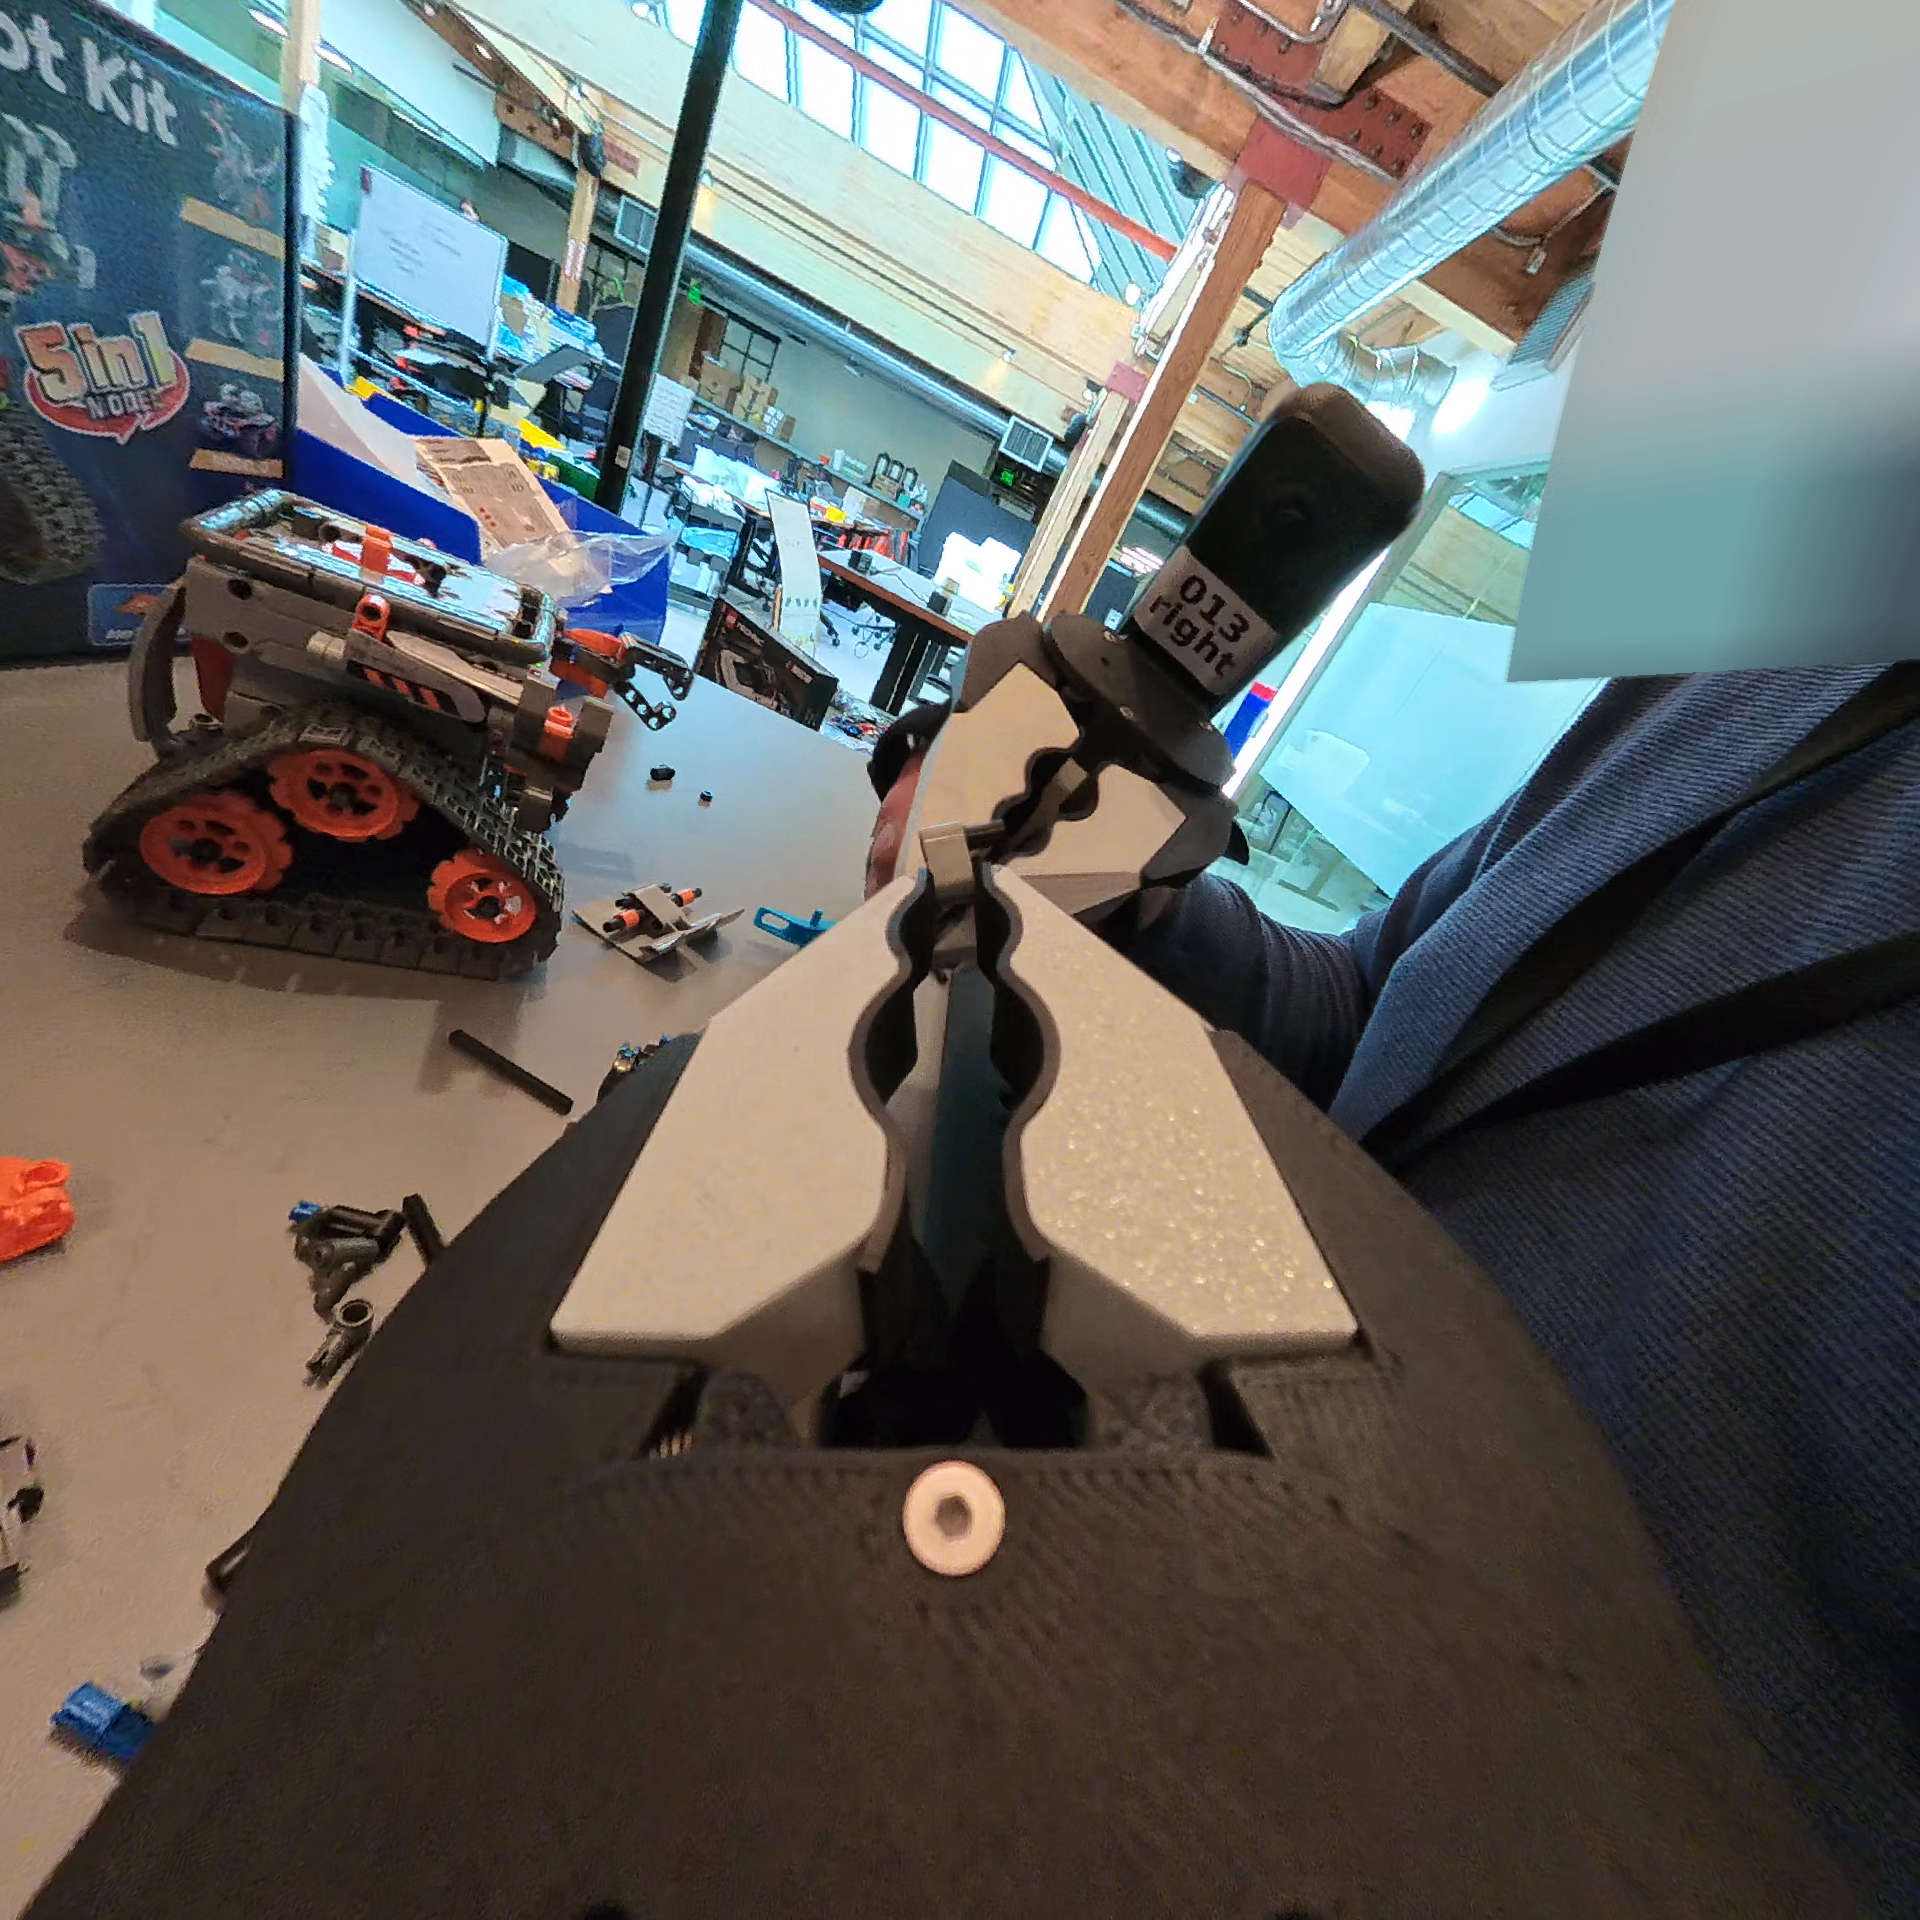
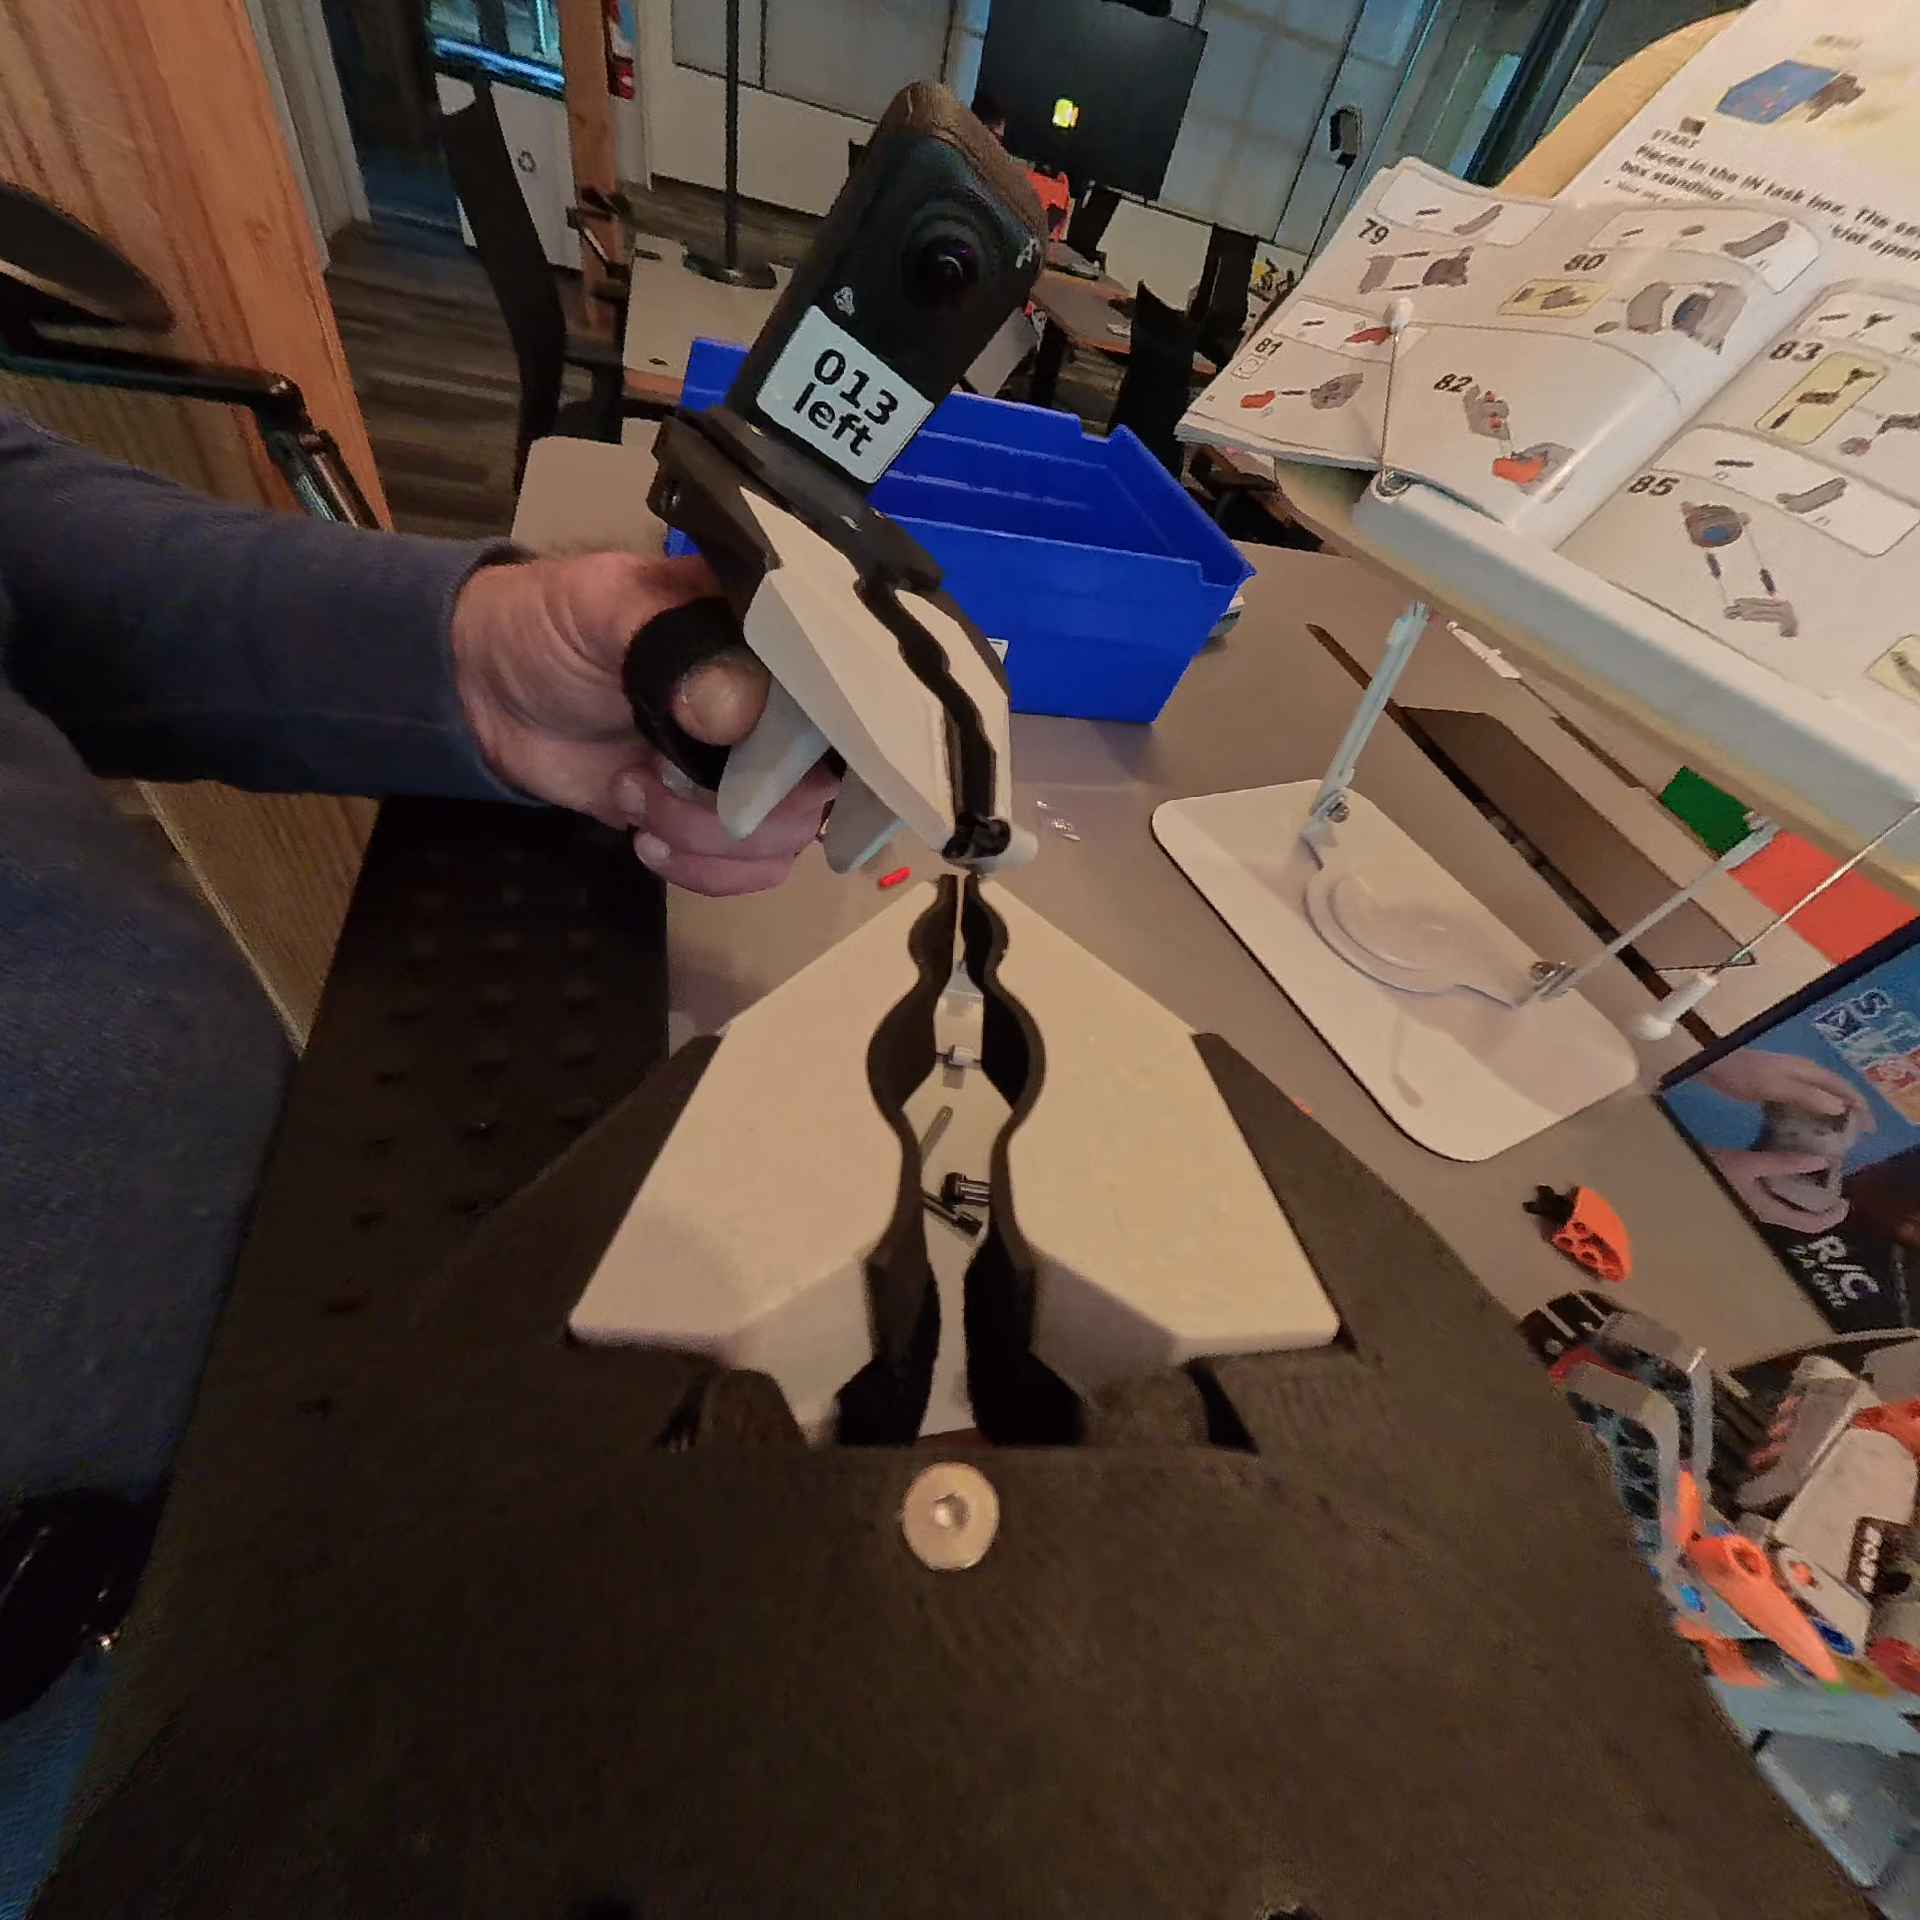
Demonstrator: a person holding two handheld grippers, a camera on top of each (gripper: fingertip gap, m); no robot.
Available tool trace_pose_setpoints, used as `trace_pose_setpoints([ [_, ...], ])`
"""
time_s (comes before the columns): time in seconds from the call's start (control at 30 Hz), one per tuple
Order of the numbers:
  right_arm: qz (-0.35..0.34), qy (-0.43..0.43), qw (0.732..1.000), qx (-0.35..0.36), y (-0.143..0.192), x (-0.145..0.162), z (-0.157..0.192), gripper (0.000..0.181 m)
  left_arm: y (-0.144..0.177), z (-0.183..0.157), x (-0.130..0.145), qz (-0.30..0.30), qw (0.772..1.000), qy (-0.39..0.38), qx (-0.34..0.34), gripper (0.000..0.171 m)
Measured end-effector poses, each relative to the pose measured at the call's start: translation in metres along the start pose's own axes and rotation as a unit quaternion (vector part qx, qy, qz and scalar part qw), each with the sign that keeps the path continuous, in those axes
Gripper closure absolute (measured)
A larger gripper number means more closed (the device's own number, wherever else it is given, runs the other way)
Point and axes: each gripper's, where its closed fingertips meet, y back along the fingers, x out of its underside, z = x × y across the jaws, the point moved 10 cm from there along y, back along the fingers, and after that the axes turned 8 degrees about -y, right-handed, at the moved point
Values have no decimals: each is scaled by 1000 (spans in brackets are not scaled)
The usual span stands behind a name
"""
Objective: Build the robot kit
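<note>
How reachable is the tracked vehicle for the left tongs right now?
Probably yes: only small loose parts lie between the left tongs and the tracked vehicle, though the tongs grip a grey piece.

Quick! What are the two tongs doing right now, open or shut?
Left tongs: shut on a small grey piece.
Right tongs: shut on the same small grey piece, tip to tip with the left.

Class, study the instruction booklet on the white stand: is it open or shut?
Open. The instruction booklet lies spread across the white stand, with several numbered building steps showing on facing pages, held by thin wire arms.
</note>
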Motion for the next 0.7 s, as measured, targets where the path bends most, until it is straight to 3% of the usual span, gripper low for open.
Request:
trace_pose_setpoints([
  [0.13, 25, 4, 1000, 4, -2, 4, -1, 180, -4, -2, 4, 3, 1000, -4, -26, 167],
  [0.3, 54, 15, 998, 23, 3, 8, -8, 164, 3, 5, 6, -2, 996, -1, -85, 167],
  [0.6, 193, -9, 980, 41, 15, 42, -45, 150, -6, 13, 25, 80, 988, -21, -132, 167],
  [0.7, 237, -27, 971, 24, 14, 55, -52, 145, -9, 18, 28, 80, 987, -21, -136, 167],
])
